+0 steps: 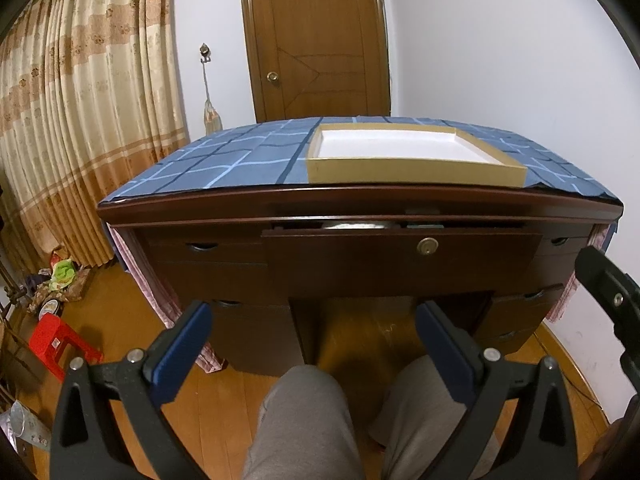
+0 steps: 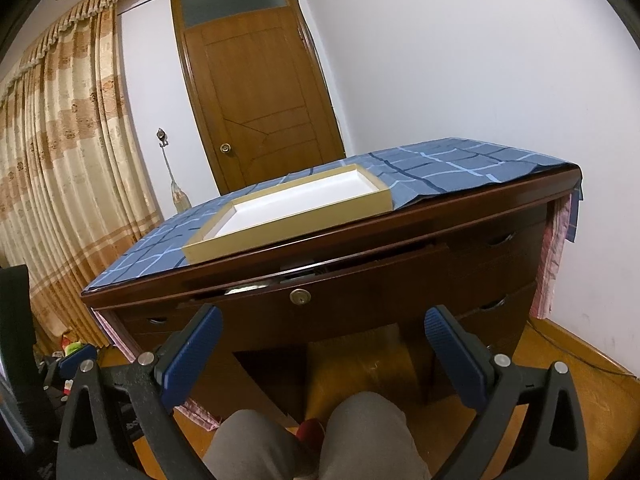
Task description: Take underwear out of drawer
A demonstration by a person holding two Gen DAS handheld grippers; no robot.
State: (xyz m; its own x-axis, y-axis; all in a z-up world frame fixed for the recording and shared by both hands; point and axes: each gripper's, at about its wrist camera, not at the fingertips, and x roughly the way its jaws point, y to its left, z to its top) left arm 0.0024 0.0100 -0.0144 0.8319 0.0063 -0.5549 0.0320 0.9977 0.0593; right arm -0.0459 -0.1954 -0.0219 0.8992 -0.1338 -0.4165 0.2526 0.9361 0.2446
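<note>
We see the desk's centre drawer [image 1: 400, 256] ahead of and above both tools, pulled out only a crack. In the dark slit above its front, something pale [image 1: 356, 225] shows, too cut off for us to say whether it is the underwear. The drawer front is smooth dark wood with a round brass lock [image 1: 427, 246].

Our left tool [image 1: 314, 320] is spread wide, holding and touching nothing; its ribbed blue pads [image 1: 182, 356] sit on black plastic arms. Our right tool [image 2: 323, 326] is equally spread and empty, close below the drawer front. In the left view, its black body [image 1: 612, 296] juts in at the right edge.

Above the tools, the desk [image 1: 360, 200] carries a blue checked cloth [image 1: 224, 160] and a shallow tan cardboard tray [image 1: 416, 172] with a white inside. Below us are grey-trousered knees [image 1: 304, 408] and a wooden floor [image 1: 224, 392]. Beyond stand a wooden door [image 1: 316, 40] and pleated beige curtains [image 1: 80, 120].
</note>
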